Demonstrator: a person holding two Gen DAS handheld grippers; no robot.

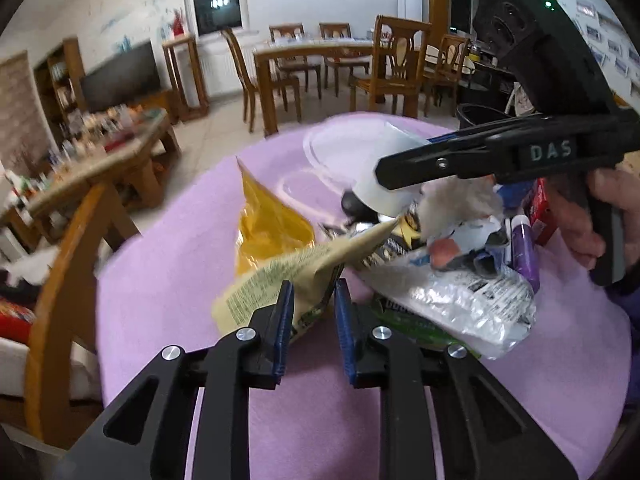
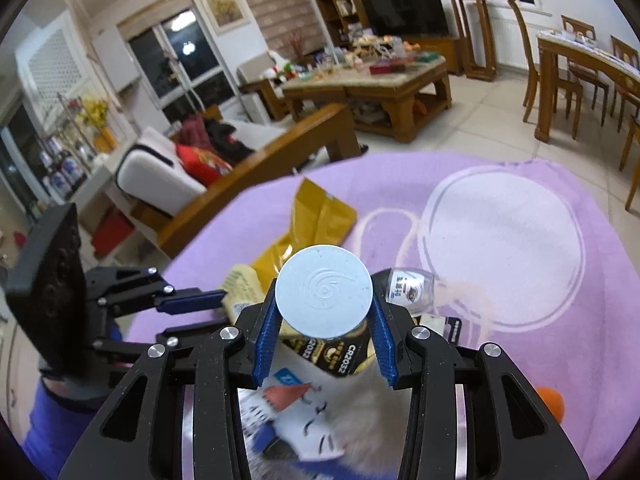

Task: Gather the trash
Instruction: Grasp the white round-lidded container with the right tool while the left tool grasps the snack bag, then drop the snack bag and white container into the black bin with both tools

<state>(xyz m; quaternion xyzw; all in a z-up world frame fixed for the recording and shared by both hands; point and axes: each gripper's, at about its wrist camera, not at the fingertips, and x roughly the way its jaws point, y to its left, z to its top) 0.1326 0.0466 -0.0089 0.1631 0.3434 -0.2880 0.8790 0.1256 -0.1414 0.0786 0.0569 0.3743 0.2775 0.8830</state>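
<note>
Both hands are loaded over the purple tabletop (image 2: 560, 320): left gripper (image 1: 314, 314) jaws pinch the pale wrapper (image 1: 280, 276), its length trailing away, right gripper (image 2: 324, 326) jaws clamp the white cup (image 2: 323, 291).

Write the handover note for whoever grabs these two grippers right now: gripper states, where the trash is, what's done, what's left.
Left gripper: shut on the pale yellow wrapper, pinched between the blue pads.
Right gripper: shut on the white cup, bottom facing the camera, held above the pile.
Trash: heap on the purple cloth: yellow bag, crinkled clear plastic, battery card, small clear bottle, purple tube, tissue.
Black bin stands beyond the cloth's far edge.
Done: two pieces gripped, neither binned.
Left: carry both to the bin, then clear the heap.
</note>
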